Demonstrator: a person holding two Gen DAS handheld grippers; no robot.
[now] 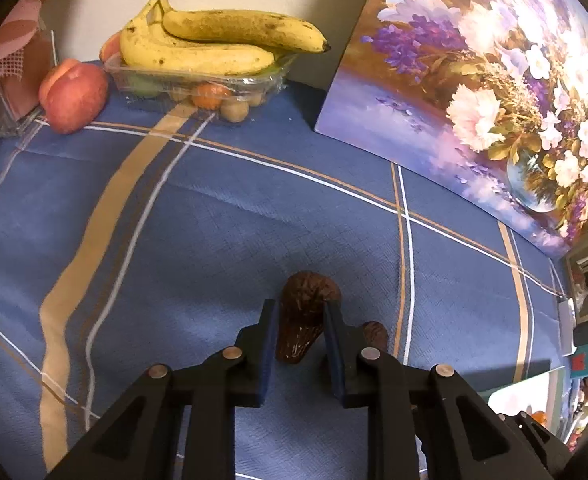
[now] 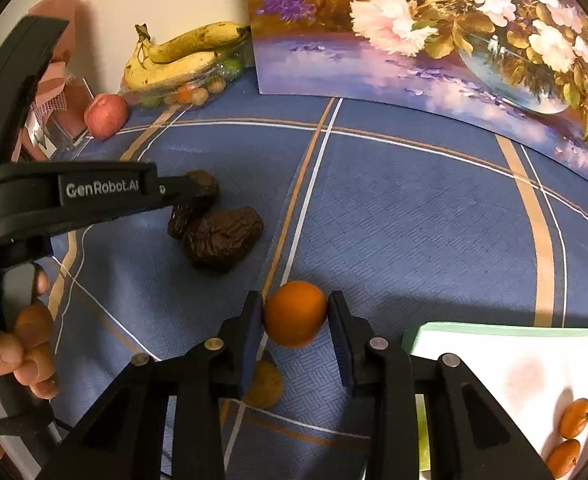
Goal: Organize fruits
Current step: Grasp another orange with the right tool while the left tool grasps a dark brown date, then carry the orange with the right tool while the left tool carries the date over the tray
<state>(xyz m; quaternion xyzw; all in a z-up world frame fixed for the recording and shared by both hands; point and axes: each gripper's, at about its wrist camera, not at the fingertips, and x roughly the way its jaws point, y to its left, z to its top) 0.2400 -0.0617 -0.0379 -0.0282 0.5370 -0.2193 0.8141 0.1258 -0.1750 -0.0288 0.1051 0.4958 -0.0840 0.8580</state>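
Observation:
My left gripper (image 1: 300,314) is shut on a dark brown wrinkled avocado (image 1: 306,312), just above the blue cloth; it shows from the side in the right wrist view (image 2: 191,200). A second dark avocado (image 2: 221,238) lies beside it. My right gripper (image 2: 296,314) is shut on a small orange (image 2: 295,314), held above the cloth. A white plate with a green rim (image 2: 494,332) at the lower right holds two small orange kumquats (image 2: 574,418).
A clear tray (image 1: 197,80) of bananas (image 1: 213,40) and small fruits stands at the back left, with a red apple (image 1: 75,98) beside it. A flower painting (image 1: 474,80) leans along the back right. A small tan fruit (image 2: 263,384) lies under the right gripper.

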